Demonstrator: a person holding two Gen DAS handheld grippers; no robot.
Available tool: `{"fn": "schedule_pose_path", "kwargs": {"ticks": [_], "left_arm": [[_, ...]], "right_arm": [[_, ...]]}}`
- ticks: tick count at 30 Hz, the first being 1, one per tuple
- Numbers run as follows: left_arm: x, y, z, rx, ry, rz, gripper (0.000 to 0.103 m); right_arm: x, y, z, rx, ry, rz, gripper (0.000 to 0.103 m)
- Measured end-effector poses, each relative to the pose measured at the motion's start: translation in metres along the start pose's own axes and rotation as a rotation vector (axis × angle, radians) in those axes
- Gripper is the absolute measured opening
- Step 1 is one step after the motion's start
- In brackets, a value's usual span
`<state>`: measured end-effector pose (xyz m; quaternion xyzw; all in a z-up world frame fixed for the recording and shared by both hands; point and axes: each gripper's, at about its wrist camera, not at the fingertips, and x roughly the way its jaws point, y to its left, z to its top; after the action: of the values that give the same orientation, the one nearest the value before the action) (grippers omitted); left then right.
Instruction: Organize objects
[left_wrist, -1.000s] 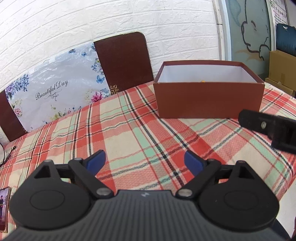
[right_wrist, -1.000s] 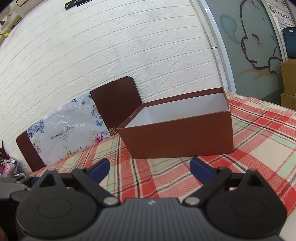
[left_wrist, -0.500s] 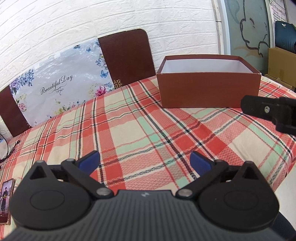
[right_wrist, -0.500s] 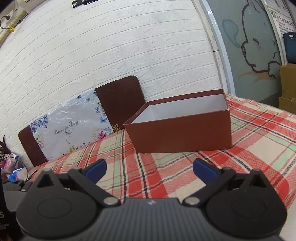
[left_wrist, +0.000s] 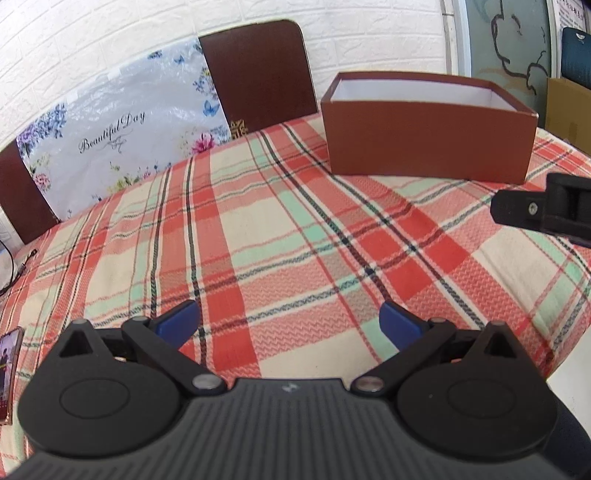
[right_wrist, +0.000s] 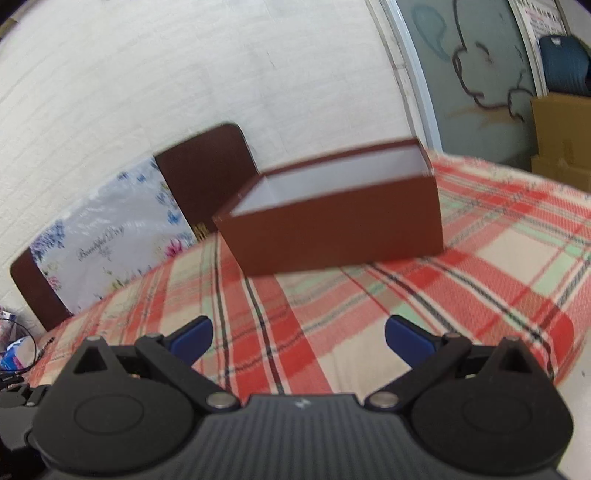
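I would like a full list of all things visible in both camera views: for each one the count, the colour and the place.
box: one, brown outside, white inside, open, far side of table
tablecloth: one, red, cream and green plaid, covers table
chairs: two, dark brown, behind table
floral bag: one, white, against the chairs
phone: one, left table edge
cardboard box: one, tan, far right
left hand-held gripper: black, blue pads, open, empty
right hand-held gripper: same, open, empty

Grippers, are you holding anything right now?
No. The left gripper and the right gripper are both open, with only tablecloth showing between their fingers.
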<state>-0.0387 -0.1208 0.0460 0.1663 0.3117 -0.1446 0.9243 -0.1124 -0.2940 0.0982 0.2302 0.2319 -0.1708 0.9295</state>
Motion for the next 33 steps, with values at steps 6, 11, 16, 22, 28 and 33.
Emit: {"fn": "schedule_pose_path", "kwargs": {"ticks": [6, 11, 16, 22, 28, 33], "left_arm": [[0.008, 0.000, -0.002, -0.012, 0.047, -0.029, 0.103], [0.019, -0.001, -0.002, -0.021, 0.105, -0.026, 0.103], [0.025, -0.005, -0.001, 0.002, 0.133, -0.006, 0.103], [0.032, -0.007, -0.001, 0.000, 0.156, -0.015, 0.103], [0.036, -0.010, -0.001, 0.004, 0.174, -0.021, 0.103], [0.035, -0.013, 0.000, 0.022, 0.165, -0.025, 0.103]], "right_arm": [[0.018, -0.008, -0.008, 0.031, 0.067, -0.010, 0.103], [0.025, -0.008, -0.011, -0.002, 0.073, -0.018, 0.103], [0.031, -0.006, -0.013, -0.038, 0.067, -0.030, 0.103], [0.036, -0.006, -0.014, -0.060, 0.053, -0.039, 0.103], [0.043, -0.012, -0.015, -0.042, 0.076, -0.045, 0.103], [0.046, -0.016, -0.015, -0.037, 0.081, -0.044, 0.103]]}}
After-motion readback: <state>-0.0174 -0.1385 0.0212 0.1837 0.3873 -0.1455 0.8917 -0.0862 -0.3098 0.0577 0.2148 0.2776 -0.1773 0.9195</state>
